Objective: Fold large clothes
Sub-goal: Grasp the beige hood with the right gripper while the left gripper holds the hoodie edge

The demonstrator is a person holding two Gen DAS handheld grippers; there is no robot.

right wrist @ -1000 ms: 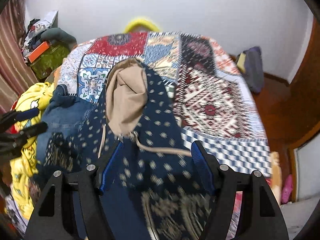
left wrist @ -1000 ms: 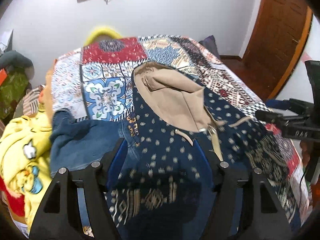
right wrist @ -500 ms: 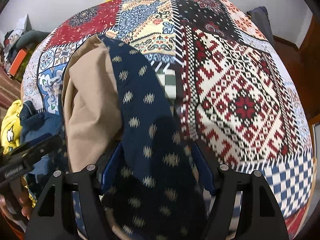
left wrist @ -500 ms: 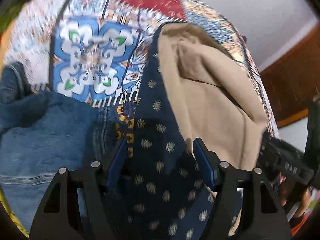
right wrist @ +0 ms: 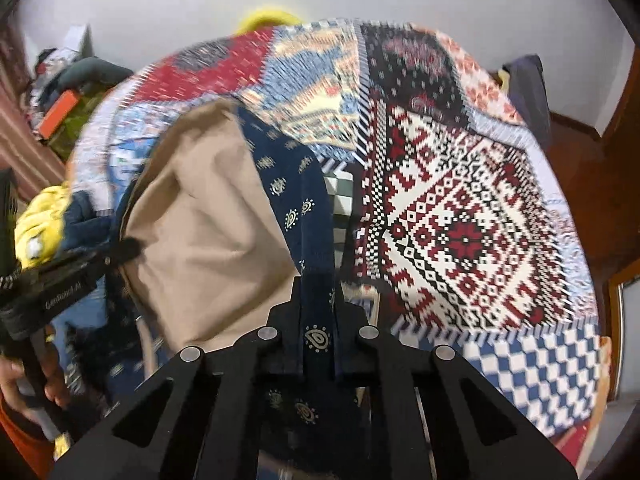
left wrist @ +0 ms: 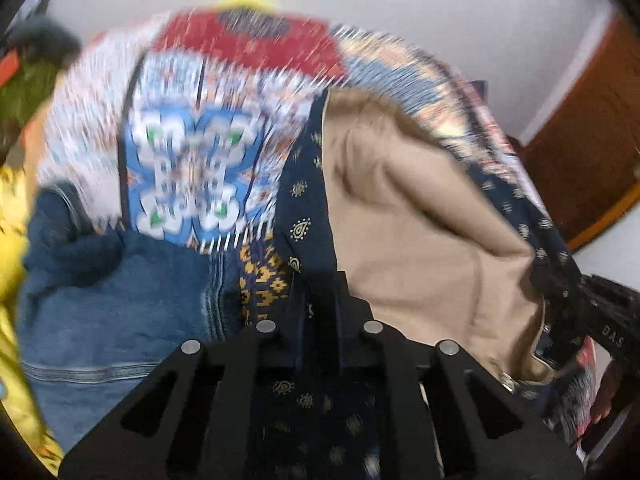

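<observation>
A navy patterned hoodie (left wrist: 304, 208) with a tan-lined hood (left wrist: 408, 232) lies on the patchwork bedspread (left wrist: 192, 168). My left gripper (left wrist: 320, 292) is shut on the navy fabric at the left side of the hood's base. My right gripper (right wrist: 316, 300) is shut on the navy fabric (right wrist: 296, 184) at the right side of the hood (right wrist: 200, 232). The hood hangs open between the two grippers. Each gripper shows at the edge of the other's view.
Blue jeans (left wrist: 120, 300) and a yellow garment (left wrist: 12, 240) lie on the bed's left side. The bedspread (right wrist: 460, 220) stretches to the right. A wooden door (left wrist: 592, 140) stands at the right, with a clutter pile (right wrist: 64, 92) by the left wall.
Both grippers have closed on the hoodie beside the hood and lifted it, after moving in from farther back. The views are blurred by motion.
</observation>
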